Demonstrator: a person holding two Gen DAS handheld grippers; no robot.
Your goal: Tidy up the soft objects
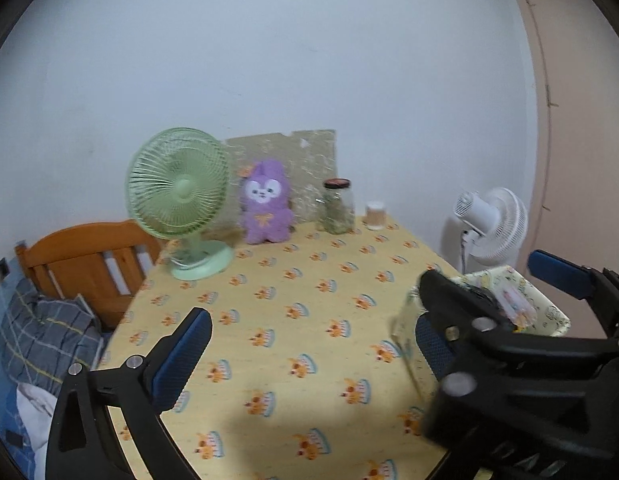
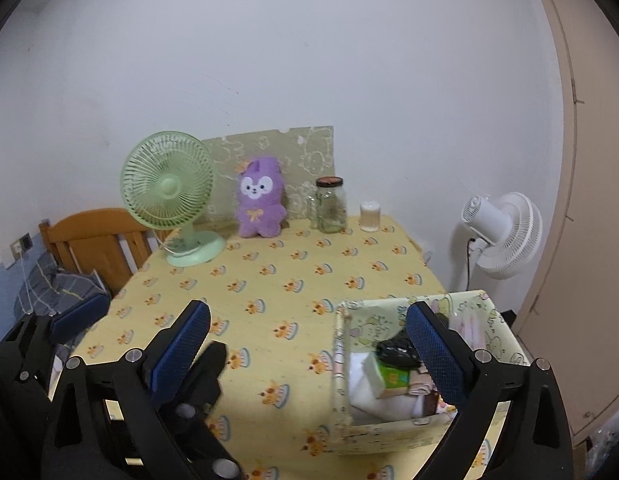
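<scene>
Purple plush bunny toy (image 2: pixel 260 201) at the table's back edge – soft, light.
Both grippers (image 1: pixel 309 344) (image 2: pixel 309 352) gape empty – I'd pinch its squishy middle.

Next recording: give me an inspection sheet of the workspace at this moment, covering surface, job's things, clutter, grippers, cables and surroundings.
Surface: table under a yellow patterned cloth, middle bare.
Job's things: fabric storage box at the near right, holding folded cloths, a tissue pack and a dark bundle; purple plush toy upright at the far edge.
Clutter: green desk fan, glass jar, small white container, all at the far edge.
Grippers: left gripper open and empty; right gripper open, empty, one finger in front of the box.
Cables: black cord hanging from the white standing fan.
Surroundings: wooden headboard, plaid bedding, white wall, door at right.
</scene>
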